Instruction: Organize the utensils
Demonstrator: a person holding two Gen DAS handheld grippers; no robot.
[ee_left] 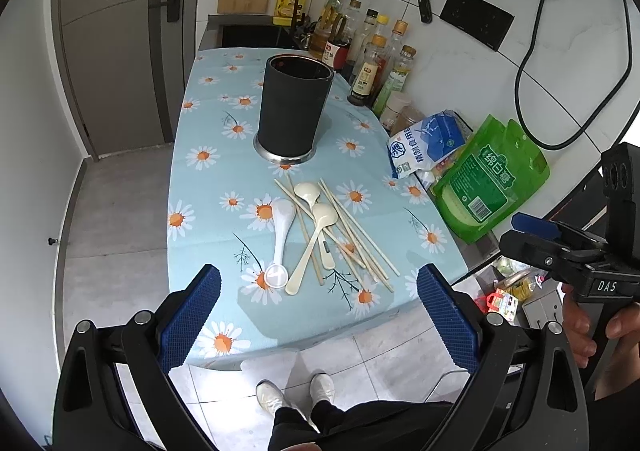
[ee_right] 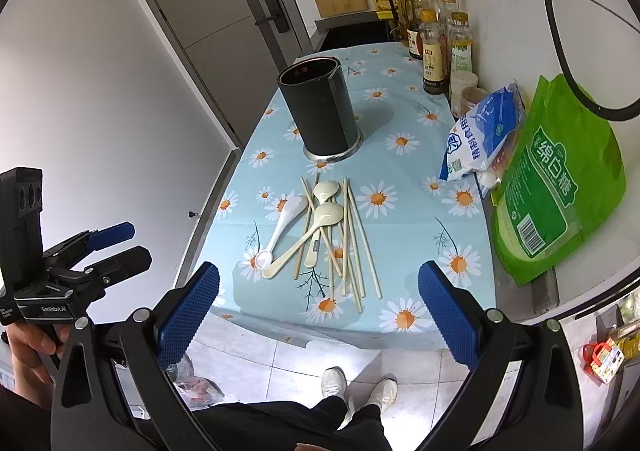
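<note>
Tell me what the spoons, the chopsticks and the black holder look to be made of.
Spoons: glossy white and cream, with bright highlights, so likely ceramic or melamine; I cannot tell which.
Chopsticks: pale tan, matte, thin straight sticks, probably bamboo or light wood.
Black holder: matte dark wall, likely plastic or coated metal, on a shiny silver base ring that looks like steel.

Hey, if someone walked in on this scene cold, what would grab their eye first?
Probably the loose pile of chopsticks and pale spoons mid-table on the daisy cloth, with the dark holder upright just behind. Next, the green bag at the right edge. Both tongs, left and right, hang open, holding nothing.
</note>
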